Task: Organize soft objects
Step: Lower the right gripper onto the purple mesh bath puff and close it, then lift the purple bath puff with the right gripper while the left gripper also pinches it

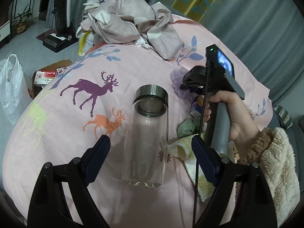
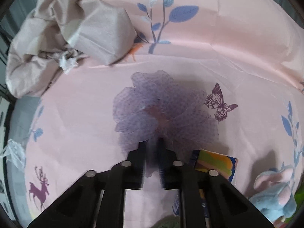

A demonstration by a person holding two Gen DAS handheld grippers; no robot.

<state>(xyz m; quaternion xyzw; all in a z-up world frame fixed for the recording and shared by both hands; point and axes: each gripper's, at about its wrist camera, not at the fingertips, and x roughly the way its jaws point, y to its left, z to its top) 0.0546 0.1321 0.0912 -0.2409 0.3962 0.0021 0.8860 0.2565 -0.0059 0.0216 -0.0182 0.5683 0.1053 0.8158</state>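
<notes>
A purple mesh bath pouf (image 2: 163, 110) lies on the pink deer-print bedspread (image 2: 228, 43). My right gripper (image 2: 152, 148) is shut on the pouf's near edge; in the left wrist view the pouf (image 1: 177, 79) shows beside that gripper (image 1: 185, 83). My left gripper (image 1: 151, 150) is open, its fingers (image 1: 98, 155) on either side of a clear glass bottle with a metal cap (image 1: 148, 133) lying on the bedspread (image 1: 66, 123). A cream towel (image 1: 193, 163) and a green cloth (image 1: 187, 128) lie at the right. A blue and pink plush toy (image 2: 275, 195) lies at the lower right.
A crumpled grey-pink sheet (image 1: 131, 24) (image 2: 62, 38) is heaped at the far side with a white tissue (image 2: 67, 62). A colourful small box (image 2: 214, 163) lies under the right gripper. Off the bed are a white plastic bag (image 1: 11, 87), a cardboard box (image 1: 47, 74) and a vacuum (image 1: 60, 15).
</notes>
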